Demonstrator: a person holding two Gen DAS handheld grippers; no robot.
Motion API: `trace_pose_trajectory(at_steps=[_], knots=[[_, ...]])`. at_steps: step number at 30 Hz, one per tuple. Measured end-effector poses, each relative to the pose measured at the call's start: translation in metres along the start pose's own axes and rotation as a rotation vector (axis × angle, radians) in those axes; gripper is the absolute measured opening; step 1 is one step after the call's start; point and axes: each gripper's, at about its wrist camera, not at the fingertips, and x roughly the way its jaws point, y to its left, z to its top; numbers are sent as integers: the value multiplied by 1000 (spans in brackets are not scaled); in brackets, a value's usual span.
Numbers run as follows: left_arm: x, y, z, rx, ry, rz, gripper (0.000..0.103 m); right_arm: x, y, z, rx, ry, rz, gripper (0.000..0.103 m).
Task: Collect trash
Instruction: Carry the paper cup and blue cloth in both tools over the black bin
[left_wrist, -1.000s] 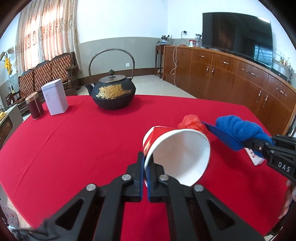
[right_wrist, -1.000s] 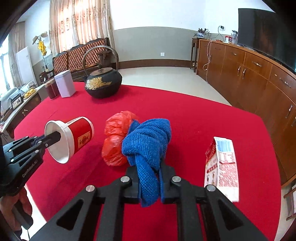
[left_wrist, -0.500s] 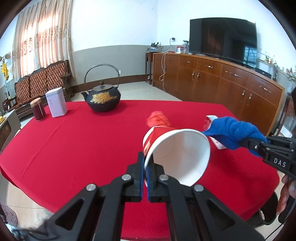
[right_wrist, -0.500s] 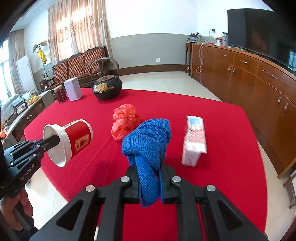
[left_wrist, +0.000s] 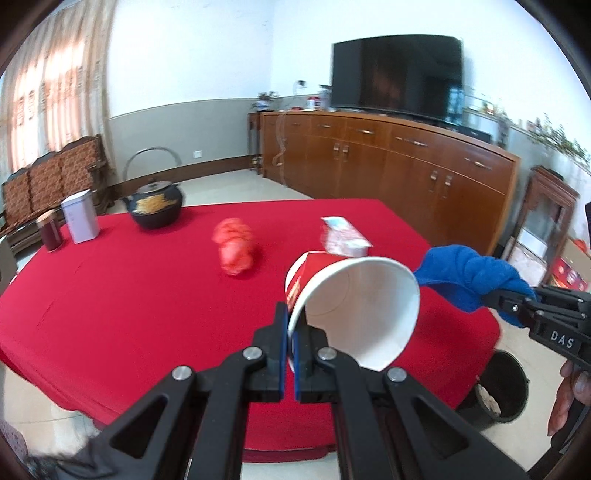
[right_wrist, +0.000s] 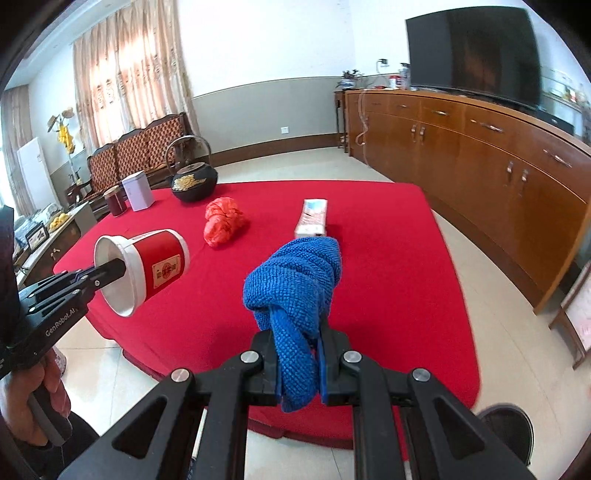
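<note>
My left gripper (left_wrist: 291, 321) is shut on the rim of a red and white paper cup (left_wrist: 351, 299), held on its side above the table's near edge; the cup also shows in the right wrist view (right_wrist: 147, 266). My right gripper (right_wrist: 298, 343) is shut on a knotted blue cloth (right_wrist: 295, 284), also seen in the left wrist view (left_wrist: 469, 277). A crumpled red plastic bag (left_wrist: 234, 247) and a small carton (left_wrist: 343, 240) lie on the red tablecloth (left_wrist: 110, 280). A black trash bin (left_wrist: 506, 387) stands on the floor at the right, below the table's edge.
A black iron teapot (left_wrist: 155, 206), a white tin (left_wrist: 79, 218) and a dark red jar (left_wrist: 50, 232) stand at the table's far left. A long wooden sideboard (left_wrist: 406, 162) with a TV runs along the right wall. A sofa (right_wrist: 136, 147) is at the back.
Both grippers have pulled back from the table with the cup and cloth still held. The table looks farther away, and the trash bin has come into view at the lower right.
</note>
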Motion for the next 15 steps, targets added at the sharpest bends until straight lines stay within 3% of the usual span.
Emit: trace_pose_trajectory(at_steps=[15], knots=[[-1, -114, -19, 103, 30, -212, 3, -80, -88, -65, 146, 3, -166, 14]])
